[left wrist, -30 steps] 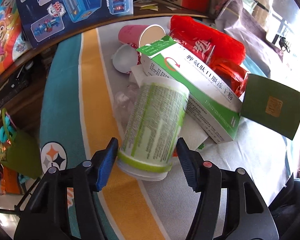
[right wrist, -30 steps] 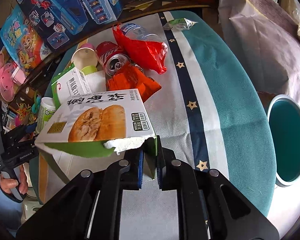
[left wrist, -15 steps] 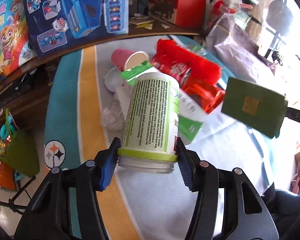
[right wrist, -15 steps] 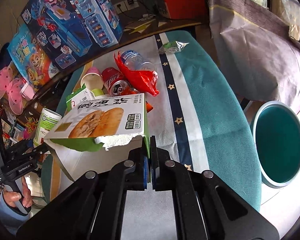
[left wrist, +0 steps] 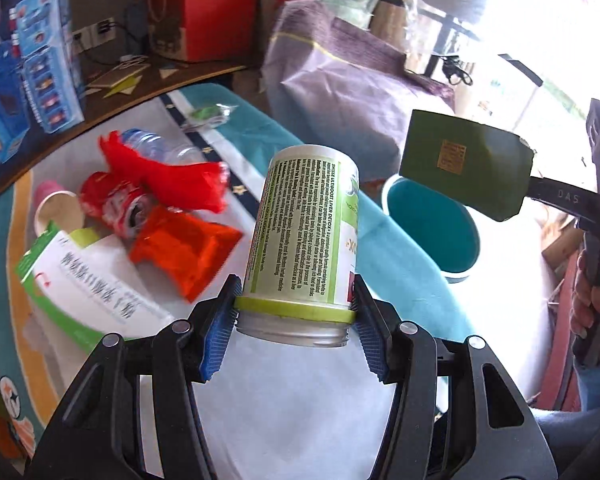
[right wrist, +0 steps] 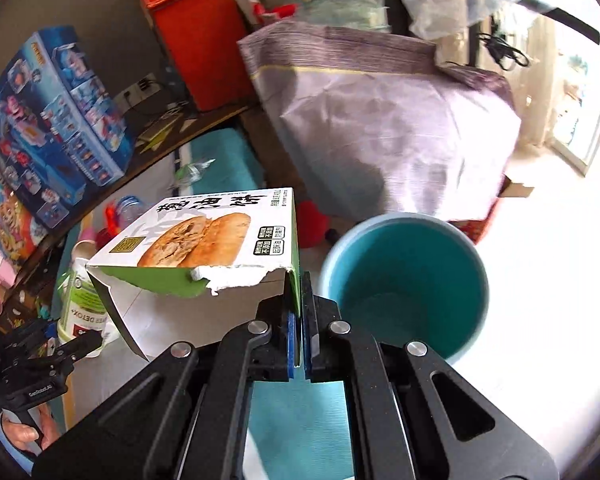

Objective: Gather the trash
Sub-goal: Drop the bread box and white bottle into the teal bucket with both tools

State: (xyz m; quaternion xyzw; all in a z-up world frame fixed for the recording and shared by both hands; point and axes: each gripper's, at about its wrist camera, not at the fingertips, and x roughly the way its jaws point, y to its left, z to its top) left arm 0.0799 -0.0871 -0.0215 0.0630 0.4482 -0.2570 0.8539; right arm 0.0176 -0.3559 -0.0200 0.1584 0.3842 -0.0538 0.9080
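Across the left wrist view, from the left: one green-and-white carton (left wrist: pixel 88 292) lies on the striped cloth (left wrist: pixel 4 240), then one paper cup (left wrist: pixel 54 210), one crushed red soda can (left wrist: pixel 112 204), one orange foil wrapper (left wrist: pixel 180 250), one red plastic bag (left wrist: pixel 168 178) and one clear bottle (left wrist: pixel 152 146). At centre the left gripper (left wrist: pixel 294 334) clamps one green-labelled cylindrical canister (left wrist: pixel 304 236) near its metal neck, lifted off the cloth. Right of it sits one teal bin (left wrist: pixel 432 232). In the right wrist view, the right gripper (right wrist: pixel 300 336) pinches a torn flap of one pastry-picture cardboard box (right wrist: pixel 204 236), beside that bin (right wrist: pixel 404 280).
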